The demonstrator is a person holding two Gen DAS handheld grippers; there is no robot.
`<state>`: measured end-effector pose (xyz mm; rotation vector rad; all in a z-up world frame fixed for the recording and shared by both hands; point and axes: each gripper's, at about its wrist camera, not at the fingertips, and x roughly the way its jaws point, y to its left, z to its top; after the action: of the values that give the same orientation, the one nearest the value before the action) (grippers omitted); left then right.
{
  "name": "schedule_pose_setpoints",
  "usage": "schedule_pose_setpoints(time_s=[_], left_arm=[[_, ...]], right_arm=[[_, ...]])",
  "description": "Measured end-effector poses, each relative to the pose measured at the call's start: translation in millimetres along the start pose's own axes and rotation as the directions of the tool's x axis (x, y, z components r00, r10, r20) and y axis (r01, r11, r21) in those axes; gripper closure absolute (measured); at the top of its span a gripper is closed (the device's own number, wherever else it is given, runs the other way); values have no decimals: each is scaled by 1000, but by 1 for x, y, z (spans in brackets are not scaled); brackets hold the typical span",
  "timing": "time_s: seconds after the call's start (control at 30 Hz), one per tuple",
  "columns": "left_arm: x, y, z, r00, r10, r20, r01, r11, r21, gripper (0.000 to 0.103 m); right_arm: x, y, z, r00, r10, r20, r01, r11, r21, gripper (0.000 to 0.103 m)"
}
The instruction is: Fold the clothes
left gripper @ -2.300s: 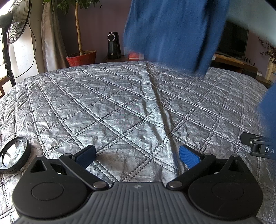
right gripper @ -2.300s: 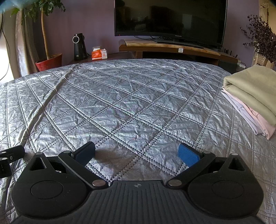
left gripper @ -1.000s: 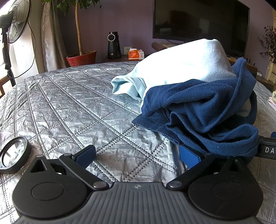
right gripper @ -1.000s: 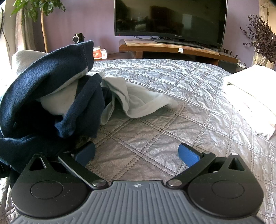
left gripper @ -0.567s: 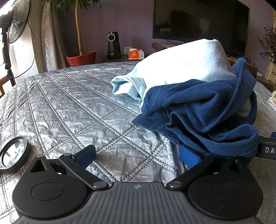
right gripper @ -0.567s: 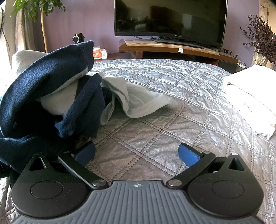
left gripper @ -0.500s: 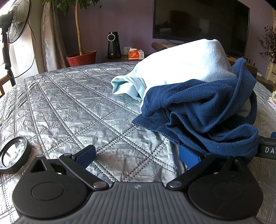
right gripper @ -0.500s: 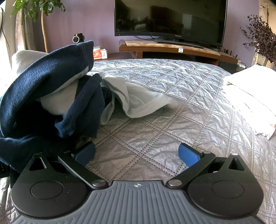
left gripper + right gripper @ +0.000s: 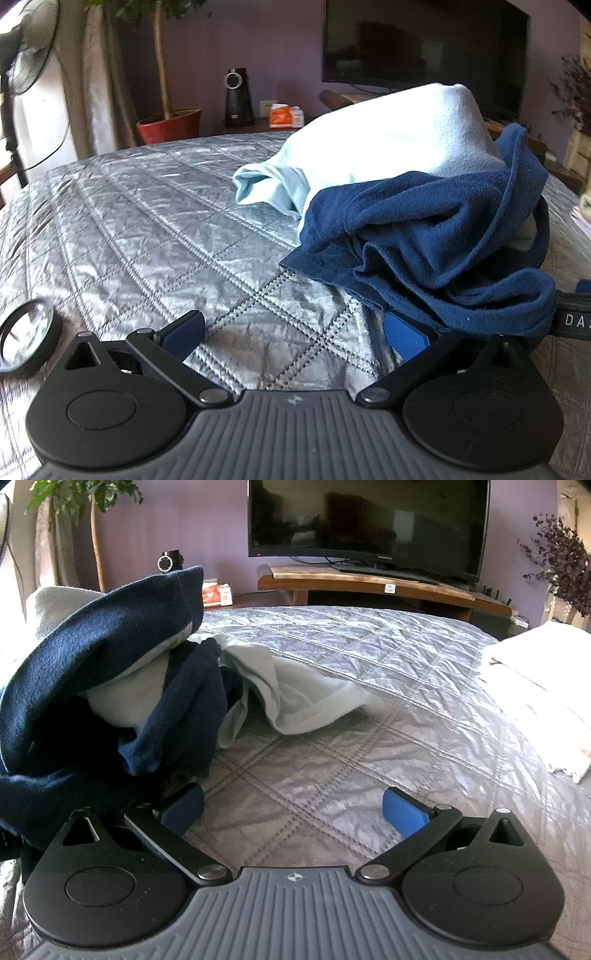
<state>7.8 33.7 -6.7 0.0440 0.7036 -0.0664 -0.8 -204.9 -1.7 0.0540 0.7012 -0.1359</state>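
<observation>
A crumpled navy blue garment (image 9: 436, 236) with a pale blue lining (image 9: 384, 140) lies heaped on the silver quilted bed (image 9: 155, 221). My left gripper (image 9: 293, 332) rests open on the quilt, and the heap's hem drapes over its right fingertip (image 9: 404, 334). In the right wrist view the same navy garment (image 9: 99, 679) sits at the left, its pale blue part (image 9: 306, 698) spread toward the middle. My right gripper (image 9: 293, 810) is open with only quilt between its fingers; the navy cloth lies against its left finger (image 9: 184, 806).
A stack of folded pale clothes (image 9: 535, 686) lies at the bed's right edge. A round lens (image 9: 26, 338) rests on the quilt at the left. Beyond the bed stand a TV (image 9: 369, 528) on a wooden stand, a potted plant (image 9: 170, 125) and a fan (image 9: 26, 66).
The blue garment, in the air above the bed 2.3 s ago, has landed in a heap between the two grippers. For the last second nothing has moved.
</observation>
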Motion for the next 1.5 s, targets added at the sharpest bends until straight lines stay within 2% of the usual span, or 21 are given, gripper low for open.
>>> schedule_pose_setpoints(time_s=[0.07,0.17,0.23,0.33,0.43,0.6,0.7,0.77,0.87,0.97,1.03,1.17,1.23,1.33,1.5], left_arm=[[-1,2,0,1000,-19,-3,19,1000,12,1],[-4,8,4,997,-54,-59,56,998,31,1],[-7,11,6,995,-23,-97,21,1000,-14,1],[-13,10,11,982,-10,-189,6,1000,-23,1],[-25,18,8,972,-42,-229,33,999,-44,2],[-59,36,3,965,-71,-251,39,991,-129,10],[-93,39,2,963,-79,-257,41,988,-151,17],[-123,31,5,971,-47,-234,15,991,-133,15],[-173,20,6,988,-15,-156,-3,993,-119,9],[-212,11,10,992,-61,-113,49,993,-110,9],[-231,3,12,992,-76,-99,66,993,-97,10],[-258,-13,17,994,-70,-85,64,995,-72,10],[-268,-20,18,996,-45,-75,41,998,-51,10],[-279,-29,20,997,-38,-63,37,999,-20,10],[-292,-38,23,997,-46,-61,47,999,5,10]], right_arm=[[0,0,1,1000,1,0,-1,1000,-1,0],[-1,0,-2,1000,3,-3,-3,1000,-1,0],[-5,-2,-1,999,12,-31,-13,1000,-9,0],[-11,-2,0,997,23,-80,-24,1000,-15,0],[-22,-2,-6,994,21,-110,-22,1000,-4,0],[-47,-3,-21,986,27,-167,-29,1000,-10,0],[-73,-6,-26,974,45,-221,-31,997,68,0],[-96,-6,-28,968,49,-244,-22,994,109,0],[-139,-1,-35,968,22,-250,7,994,113,0],[-176,-2,-38,969,-4,-245,33,993,114,0],[-194,0,-36,969,-55,-239,70,996,54,0],[-226,1,-27,976,-133,-175,126,991,-49,0],[-239,-4,-20,975,-151,-160,148,988,-35,0],[-254,-13,-9,982,-124,-145,130,991,32,1],[-269,-13,0,985,-134,-112,139,990,32,2]])
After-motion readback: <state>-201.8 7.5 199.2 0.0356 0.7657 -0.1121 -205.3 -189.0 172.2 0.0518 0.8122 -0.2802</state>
